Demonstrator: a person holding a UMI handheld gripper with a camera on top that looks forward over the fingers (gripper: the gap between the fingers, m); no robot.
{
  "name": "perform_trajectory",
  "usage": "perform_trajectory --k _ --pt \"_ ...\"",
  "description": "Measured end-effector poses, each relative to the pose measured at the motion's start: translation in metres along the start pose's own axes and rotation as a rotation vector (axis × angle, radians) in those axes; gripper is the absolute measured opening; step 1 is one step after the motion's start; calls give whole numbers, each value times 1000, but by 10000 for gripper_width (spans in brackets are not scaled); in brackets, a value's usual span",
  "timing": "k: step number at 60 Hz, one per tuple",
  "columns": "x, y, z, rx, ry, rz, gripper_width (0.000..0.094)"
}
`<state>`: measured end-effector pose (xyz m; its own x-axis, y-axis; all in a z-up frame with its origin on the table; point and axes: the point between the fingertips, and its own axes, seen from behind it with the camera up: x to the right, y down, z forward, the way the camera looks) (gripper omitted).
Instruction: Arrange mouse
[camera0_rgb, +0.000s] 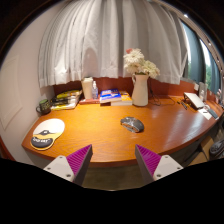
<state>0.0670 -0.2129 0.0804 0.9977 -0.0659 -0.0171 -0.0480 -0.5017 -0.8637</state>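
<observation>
A dark grey mouse (132, 124) lies on the wooden desk (100, 135), right of its middle and well beyond my fingers. A round white mouse pad with a dark print (47, 132) rests near the desk's left front edge, far from the mouse. My gripper (113, 160) hangs before the desk's front edge, open wide, nothing between its purple pads (79, 158).
A white vase of pale flowers (140, 88) stands behind the mouse. Books (108, 97) and a white container (88, 88) sit at the back, more books (67, 99) at back left. A laptop (196, 99) lies at far right. White curtains hang behind.
</observation>
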Motion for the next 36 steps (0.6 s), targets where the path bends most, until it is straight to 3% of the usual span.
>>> perform_trajectory --k 15,36 --pt "80 3 90 -76 36 -41 849" --pt "106 -25 213 -131 -47 -93 854"
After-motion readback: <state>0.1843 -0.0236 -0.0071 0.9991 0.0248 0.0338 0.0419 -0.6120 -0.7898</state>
